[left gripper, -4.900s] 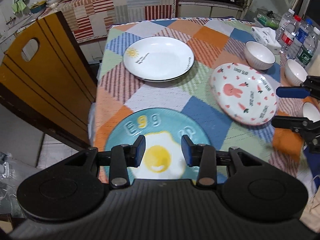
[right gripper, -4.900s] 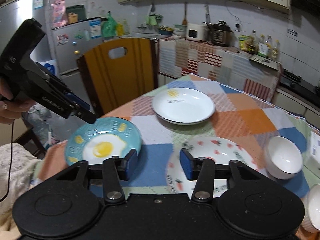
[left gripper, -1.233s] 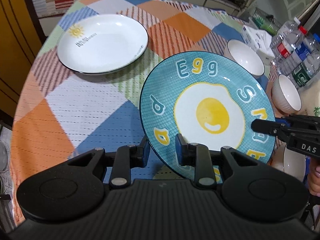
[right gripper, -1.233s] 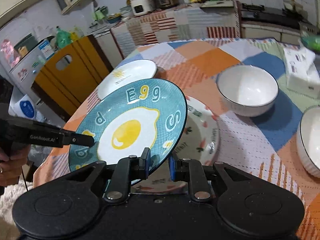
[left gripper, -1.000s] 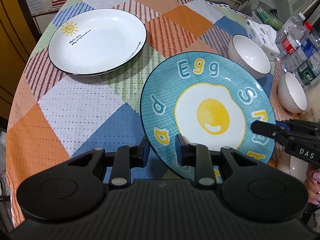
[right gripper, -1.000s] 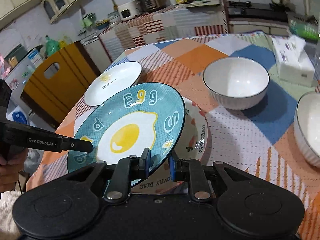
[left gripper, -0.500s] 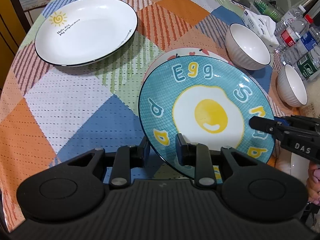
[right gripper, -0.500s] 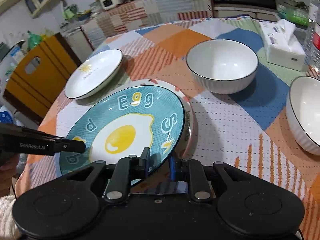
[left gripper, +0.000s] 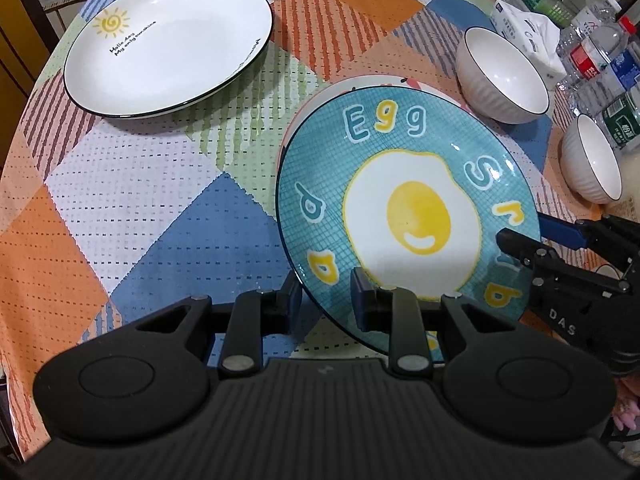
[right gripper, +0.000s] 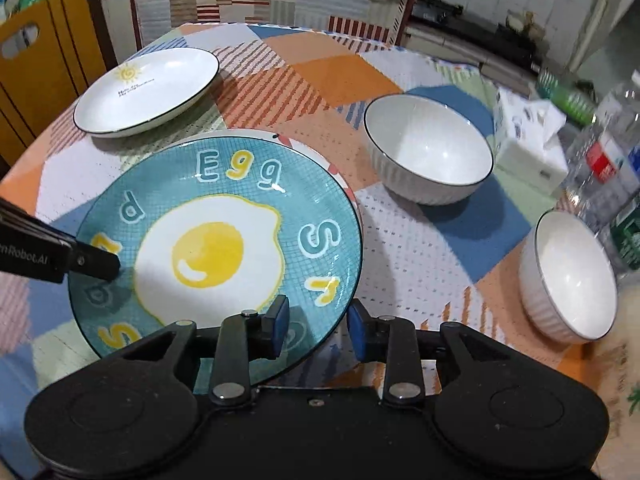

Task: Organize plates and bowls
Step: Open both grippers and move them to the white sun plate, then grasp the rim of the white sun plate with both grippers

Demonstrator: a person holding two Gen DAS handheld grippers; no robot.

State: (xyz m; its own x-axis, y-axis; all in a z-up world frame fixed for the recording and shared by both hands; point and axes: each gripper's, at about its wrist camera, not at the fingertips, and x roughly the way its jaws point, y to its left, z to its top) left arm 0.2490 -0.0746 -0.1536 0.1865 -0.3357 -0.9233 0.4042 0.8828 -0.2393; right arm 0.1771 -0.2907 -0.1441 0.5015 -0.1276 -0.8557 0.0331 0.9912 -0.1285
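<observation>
The blue egg plate lies over the pink-patterned plate, of which only the far rim shows. My left gripper is still around the egg plate's near-left rim, its jaws spread a little. My right gripper straddles the plate's opposite rim with its jaws parted. A white sun plate sits at the far left. Two white bowls stand to the right.
A tissue pack and several water bottles stand at the table's right edge. A yellow chair is at the far left. The patchwork tablecloth covers the round table.
The egg plate came down from a tilted carry onto the pink-patterned plate. Both grippers' jaws have widened on its rim.
</observation>
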